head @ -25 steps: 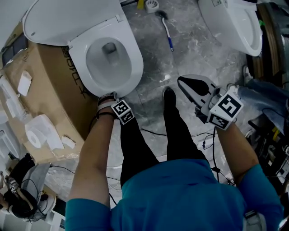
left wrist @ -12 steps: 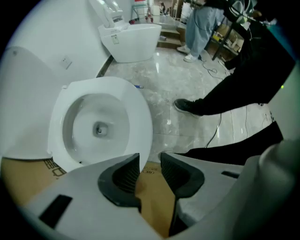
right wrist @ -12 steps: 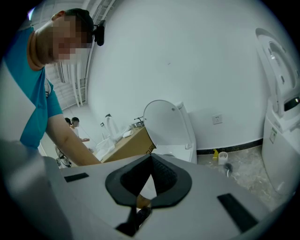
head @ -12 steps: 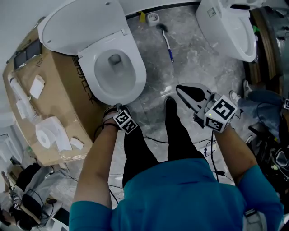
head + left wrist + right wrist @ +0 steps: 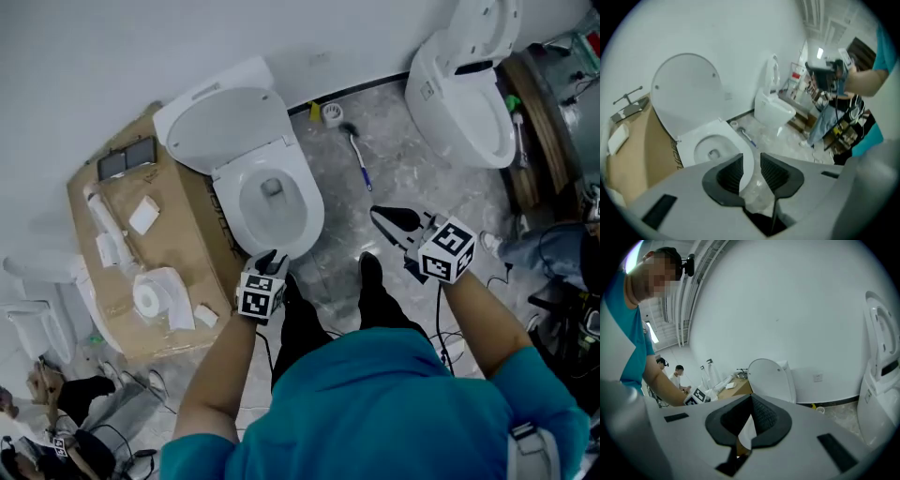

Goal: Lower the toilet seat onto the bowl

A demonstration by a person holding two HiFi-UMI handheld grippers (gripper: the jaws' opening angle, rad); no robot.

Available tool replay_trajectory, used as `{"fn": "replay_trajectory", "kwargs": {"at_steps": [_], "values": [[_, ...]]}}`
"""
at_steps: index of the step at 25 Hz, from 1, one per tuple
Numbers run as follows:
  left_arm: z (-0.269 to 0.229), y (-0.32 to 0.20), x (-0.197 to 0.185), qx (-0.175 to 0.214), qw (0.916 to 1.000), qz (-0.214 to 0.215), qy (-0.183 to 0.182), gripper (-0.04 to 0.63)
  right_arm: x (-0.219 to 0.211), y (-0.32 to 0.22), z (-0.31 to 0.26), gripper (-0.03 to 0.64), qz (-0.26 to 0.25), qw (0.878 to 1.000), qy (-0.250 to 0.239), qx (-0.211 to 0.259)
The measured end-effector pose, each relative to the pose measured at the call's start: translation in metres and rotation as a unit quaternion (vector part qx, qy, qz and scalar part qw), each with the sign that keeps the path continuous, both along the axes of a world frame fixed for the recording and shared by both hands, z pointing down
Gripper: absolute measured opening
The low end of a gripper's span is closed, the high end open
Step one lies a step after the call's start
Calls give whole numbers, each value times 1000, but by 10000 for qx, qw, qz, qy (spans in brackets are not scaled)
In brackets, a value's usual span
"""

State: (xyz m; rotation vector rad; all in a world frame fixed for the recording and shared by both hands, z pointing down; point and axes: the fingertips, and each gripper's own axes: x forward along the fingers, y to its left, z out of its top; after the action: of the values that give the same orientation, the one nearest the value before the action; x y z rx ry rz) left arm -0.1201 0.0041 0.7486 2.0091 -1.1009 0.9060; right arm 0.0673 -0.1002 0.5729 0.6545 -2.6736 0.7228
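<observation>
Toilet seat (image 5: 234, 127) stands raised behind the bowl (image 5: 311, 225), leaning back toward the wall. It lies straight ahead of the left tongs (image 5: 270, 260), which are slightly apart and empty at the bowl's front rim. The right tongs (image 5: 392, 225), tips together and empty, hang well off to the side.

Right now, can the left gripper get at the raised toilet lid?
Probably yes. The left gripper hovers just before the bowl, jaws apart; only that open bowl lies between it and the raised lid, so a forward reach should do.
</observation>
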Motion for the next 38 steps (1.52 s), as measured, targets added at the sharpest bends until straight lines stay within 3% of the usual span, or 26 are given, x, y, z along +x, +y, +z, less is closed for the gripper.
{"fn": "replay_trajectory", "kwargs": {"at_steps": [3,8,12,16,24,31,38], "values": [[-79,-11,-11,547,9960,-451,536,93,5,2,-38,-9,30,9999,-40,160],[-204,-13,-26,1486,9800,-934,932,5,24,10,-99,-9,-40,9993,-36,369],[-298,-17,-40,2275,9523,-1471,1407,5,45,6,-146,-9,-117,9981,-60,604],[-365,-7,-56,2881,9236,-2002,1543,3,66,-6,-176,-9,-219,9966,-51,792],[-429,26,-58,3451,8811,-2858,1512,3,86,-30,-205,-9,-602,9944,-302,817],[-457,44,-49,3724,8674,-2970,1438,3,56,-31,-215,-9,-932,9910,-579,763],[-475,46,-93,3979,8625,-2604,1730,3,5,-8,-248,-9,-756,9891,-586,1115]]}}
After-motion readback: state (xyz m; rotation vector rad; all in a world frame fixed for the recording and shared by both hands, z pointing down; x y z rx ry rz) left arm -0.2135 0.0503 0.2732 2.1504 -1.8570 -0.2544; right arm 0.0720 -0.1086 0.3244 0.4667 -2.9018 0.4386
